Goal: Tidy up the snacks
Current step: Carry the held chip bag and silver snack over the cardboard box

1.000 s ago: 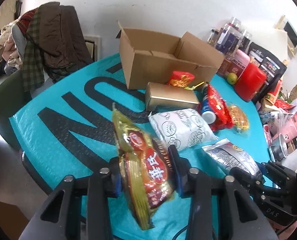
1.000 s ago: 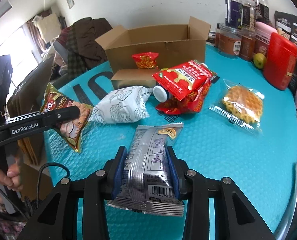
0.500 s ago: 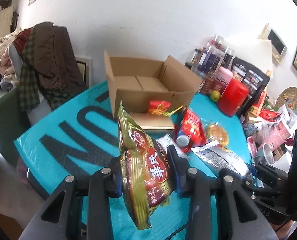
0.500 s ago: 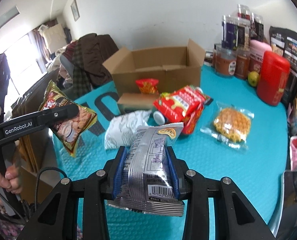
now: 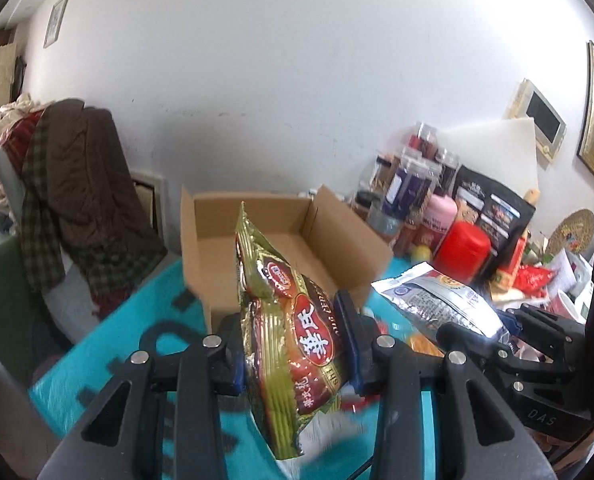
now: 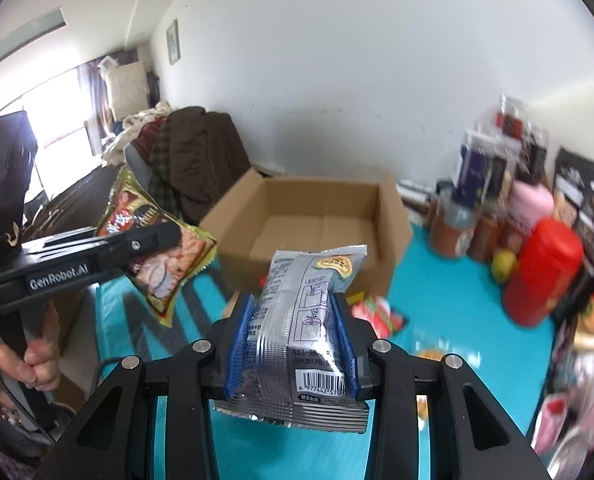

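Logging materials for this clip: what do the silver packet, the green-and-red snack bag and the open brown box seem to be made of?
Silver crinkled packet: likely metallised plastic film, glossy, with ribbed seals. Green-and-red snack bag: glossy printed plastic or foil, showing creases and glare. Open brown box: matte corrugated cardboard, judging by folded flaps and raw edges.

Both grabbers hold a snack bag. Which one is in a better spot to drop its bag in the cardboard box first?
Probably the left gripper. Its green-and-red snack bag is up beside the cardboard box's open corner. The right gripper holds the silver packet farther back.
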A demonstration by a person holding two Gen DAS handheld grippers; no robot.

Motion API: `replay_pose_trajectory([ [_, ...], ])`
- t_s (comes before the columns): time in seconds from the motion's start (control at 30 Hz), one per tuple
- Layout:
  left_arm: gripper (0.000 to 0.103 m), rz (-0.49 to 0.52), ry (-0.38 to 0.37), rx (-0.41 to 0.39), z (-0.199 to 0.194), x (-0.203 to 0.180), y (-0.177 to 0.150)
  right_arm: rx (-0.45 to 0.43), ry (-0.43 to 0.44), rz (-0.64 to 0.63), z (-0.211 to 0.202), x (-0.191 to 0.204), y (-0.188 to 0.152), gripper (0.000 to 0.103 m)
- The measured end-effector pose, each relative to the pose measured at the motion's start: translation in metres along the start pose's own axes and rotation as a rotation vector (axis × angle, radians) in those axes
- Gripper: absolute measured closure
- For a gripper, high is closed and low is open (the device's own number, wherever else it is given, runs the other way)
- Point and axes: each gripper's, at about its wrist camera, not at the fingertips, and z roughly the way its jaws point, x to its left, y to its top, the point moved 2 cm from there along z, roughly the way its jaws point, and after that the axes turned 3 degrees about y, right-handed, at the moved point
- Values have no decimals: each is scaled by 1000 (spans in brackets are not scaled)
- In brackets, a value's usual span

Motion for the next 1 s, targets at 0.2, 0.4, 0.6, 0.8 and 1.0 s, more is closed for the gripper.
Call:
replay_pose_trajectory([
  [0.2, 67, 26, 2, -37, 36, 4, 43, -15, 18, -28, 37, -12, 40, 65],
  [0.4, 67, 37, 16, -37, 85, 15, 78, -7, 28, -46, 86, -27, 76, 65],
  [0.6, 67, 54, 42, 16, 140, 28, 99, 28, 23, -51, 140, -42, 101, 65],
  [0.8, 67, 56, 89, 103, 191, 41, 109, 85, 25, -26, 186, -58, 111, 65],
  [1.0, 67, 63, 128, 195, 226, 51, 106, 168, 21, -9, 222, -71, 106, 65],
])
